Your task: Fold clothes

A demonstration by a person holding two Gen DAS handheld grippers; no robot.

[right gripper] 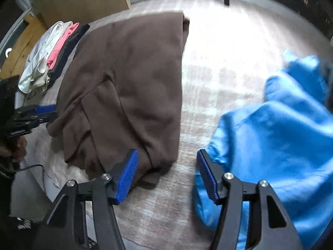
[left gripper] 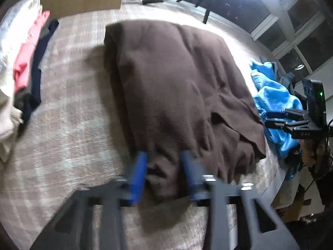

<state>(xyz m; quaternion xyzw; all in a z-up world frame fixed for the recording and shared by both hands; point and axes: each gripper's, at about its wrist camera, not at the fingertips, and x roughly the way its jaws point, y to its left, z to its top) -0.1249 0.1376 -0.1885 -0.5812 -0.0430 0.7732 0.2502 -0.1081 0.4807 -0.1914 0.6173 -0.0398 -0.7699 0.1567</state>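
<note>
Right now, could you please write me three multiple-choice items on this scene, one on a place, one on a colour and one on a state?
1. Where does the blue garment lie relative to the brown garment, seen from the right wrist view?
A. On top of it
B. To its right, apart on the rug
C. Under it

2. What colour is the piece between the white and dark pieces in the folded stack?
A. Green
B. Yellow
C. Pink

3. How do the right tongs stand?
A. Open, holding nothing
B. Shut on the brown garment
C. Shut on the blue garment

Answers:
1 B, bare rug shows between them.
2 C, a pink fold lies in the stack's middle.
3 A, the blue pads stand wide apart over bare rug.
</note>
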